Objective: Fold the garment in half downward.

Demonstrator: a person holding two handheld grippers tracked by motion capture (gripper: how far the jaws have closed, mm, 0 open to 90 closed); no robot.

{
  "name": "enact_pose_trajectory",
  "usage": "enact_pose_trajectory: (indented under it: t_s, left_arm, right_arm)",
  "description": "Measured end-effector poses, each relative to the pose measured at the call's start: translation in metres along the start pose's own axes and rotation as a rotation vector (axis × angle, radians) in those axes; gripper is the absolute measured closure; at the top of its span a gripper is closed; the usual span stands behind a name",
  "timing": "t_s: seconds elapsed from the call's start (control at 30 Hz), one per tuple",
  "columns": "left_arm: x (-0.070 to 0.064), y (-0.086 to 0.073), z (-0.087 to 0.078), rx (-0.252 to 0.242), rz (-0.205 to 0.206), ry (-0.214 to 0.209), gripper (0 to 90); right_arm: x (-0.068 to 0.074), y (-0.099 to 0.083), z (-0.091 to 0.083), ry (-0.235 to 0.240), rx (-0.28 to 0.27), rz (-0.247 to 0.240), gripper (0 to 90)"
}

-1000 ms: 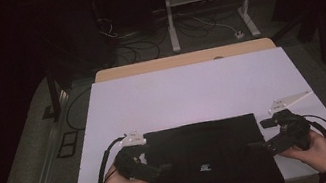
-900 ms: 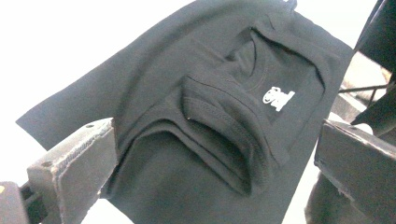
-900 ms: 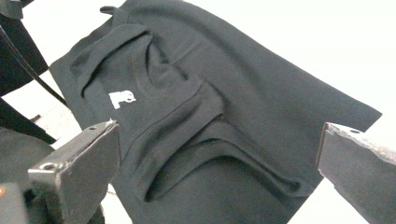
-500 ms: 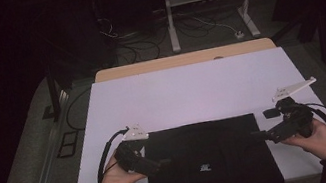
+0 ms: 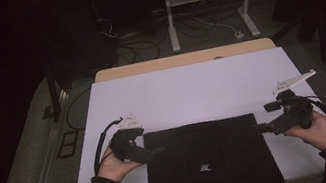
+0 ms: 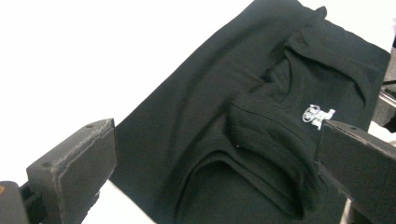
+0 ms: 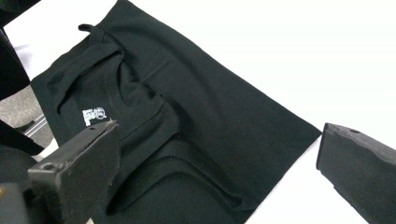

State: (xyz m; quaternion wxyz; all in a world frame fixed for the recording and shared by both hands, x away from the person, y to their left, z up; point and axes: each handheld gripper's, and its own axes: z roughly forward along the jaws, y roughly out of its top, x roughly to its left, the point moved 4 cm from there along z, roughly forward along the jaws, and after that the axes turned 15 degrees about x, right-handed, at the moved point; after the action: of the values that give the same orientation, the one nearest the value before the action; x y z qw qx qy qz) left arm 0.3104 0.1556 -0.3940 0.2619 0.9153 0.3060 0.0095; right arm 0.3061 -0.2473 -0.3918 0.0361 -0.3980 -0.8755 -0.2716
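1. Step, as judged: folding a black shirt [image 5: 211,161] on the table [image 5: 191,91]. Both grippers sit at its side edges with nothing picked up, so this reads as the pause before a grasp.
2. Left gripper [image 5: 154,151]: jaws wide apart, released, holding nothing. It hovers at the shirt's left edge. In the left gripper view the jaws straddle the left sleeve [image 6: 275,163].
3. Right gripper [image 5: 263,127]: also released and empty, jaws spread. It sits just beside the shirt's right edge, tips pointing inward. In the right gripper view the right jaw is over bare table.
4. Next move, as judged: each gripper drops to the cloth, takes one layer edge at the sleeve or side seam, and pinches. Both sides need to go level, or the fold skews.
5. Shirt: lies at the near edge of the table, centred between the hands, near end hanging past the edge. Already a rough rectangle, sleeves tucked in on top.
6. Detail: small white logo [image 6: 318,115] near the middle; collar band [image 7: 140,107] beside it. Cloth is thin, limp, lightly creased.
7. Far half of the table is bare white.
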Motion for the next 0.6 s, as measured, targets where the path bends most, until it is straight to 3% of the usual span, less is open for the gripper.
enact_pose_trajectory:
  t_s: [0.33,0.6]
  left_arm:
    - [0.017,-0.002,0.004,0.000,-0.041,-0.003,0.0]
    - [0.025,0.000,0.009,-0.005,-0.040,-0.011,0.0]
  right_arm:
    - [-0.009,0.006,0.005,-0.007,-0.005,-0.006,0.0]
    - [-0.019,0.010,0.010,-0.007,-0.007,0.000,0.0]
